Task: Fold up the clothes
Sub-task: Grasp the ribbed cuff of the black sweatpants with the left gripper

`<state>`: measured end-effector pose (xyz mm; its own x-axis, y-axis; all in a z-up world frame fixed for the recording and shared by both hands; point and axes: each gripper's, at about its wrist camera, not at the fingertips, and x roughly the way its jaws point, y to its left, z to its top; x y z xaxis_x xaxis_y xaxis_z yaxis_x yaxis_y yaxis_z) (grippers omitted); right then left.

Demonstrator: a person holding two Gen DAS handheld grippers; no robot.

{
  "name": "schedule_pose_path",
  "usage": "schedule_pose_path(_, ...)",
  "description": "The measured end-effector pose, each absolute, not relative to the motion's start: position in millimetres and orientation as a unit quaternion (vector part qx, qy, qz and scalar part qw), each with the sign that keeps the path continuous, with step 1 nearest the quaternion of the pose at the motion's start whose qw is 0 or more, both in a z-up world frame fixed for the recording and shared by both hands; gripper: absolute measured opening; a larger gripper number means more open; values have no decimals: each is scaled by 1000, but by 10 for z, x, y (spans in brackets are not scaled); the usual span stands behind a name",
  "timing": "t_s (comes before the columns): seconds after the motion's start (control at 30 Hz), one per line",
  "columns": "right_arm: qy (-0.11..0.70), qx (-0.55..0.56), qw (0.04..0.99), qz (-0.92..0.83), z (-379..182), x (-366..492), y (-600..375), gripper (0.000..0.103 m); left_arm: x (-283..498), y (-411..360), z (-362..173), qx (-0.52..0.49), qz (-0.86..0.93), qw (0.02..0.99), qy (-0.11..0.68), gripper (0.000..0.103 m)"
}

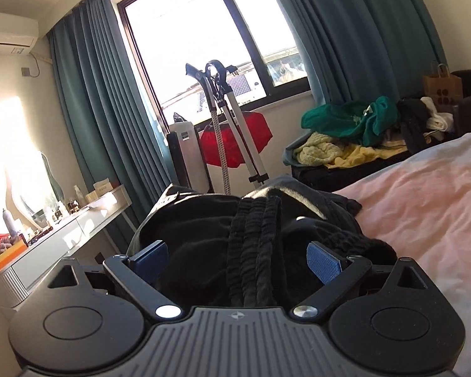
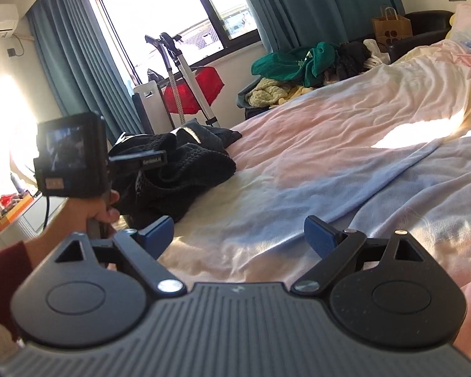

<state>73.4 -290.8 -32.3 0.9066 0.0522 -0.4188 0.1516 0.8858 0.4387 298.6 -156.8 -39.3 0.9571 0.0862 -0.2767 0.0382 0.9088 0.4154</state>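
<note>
A crumpled black garment with a ribbed elastic waistband lies in a heap at the bed's left edge. My left gripper is open, its blue pads on either side of the bunched fabric, not closed on it. In the right wrist view the same black garment lies on the bed, and the left gripper with its camera, held by a hand, is at the heap. My right gripper is open and empty, low over the pastel bedsheet, to the right of the garment.
A pile of green, yellow and dark clothes lies on a dark bench beyond the bed. A garment steamer stand and a red item stand by the window. A white dresser with bottles is at the left. A paper bag sits on a dark armchair.
</note>
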Motion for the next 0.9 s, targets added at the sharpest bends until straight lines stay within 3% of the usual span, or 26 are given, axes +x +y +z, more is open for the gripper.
schedule_pose_path(0.2,230,265,936,-38,-562,962,-3068,91,3921,-1801,-450,225,71,950,205,86)
schedule_pose_path(0.37,251,281,926,-33,-740,1153,-3091,91,4353,-1702,-485,216,100,939,250,60)
schedule_pose_path(0.4,251,279,926,-31,-759,1177,-3080,91,4399,-1680,-474,216,105,938,250,41)
schedule_pose_path(0.43,252,276,927,-30,-774,1194,-3062,91,4411,-1668,-458,217,106,938,248,32)
schedule_pose_path(0.6,241,254,936,-25,-732,1196,-2999,91,3837,-1664,-136,229,83,956,166,11)
schedule_pose_path(0.9,199,227,953,-20,-492,943,-2925,91,2038,-1185,794,170,16,982,81,9)
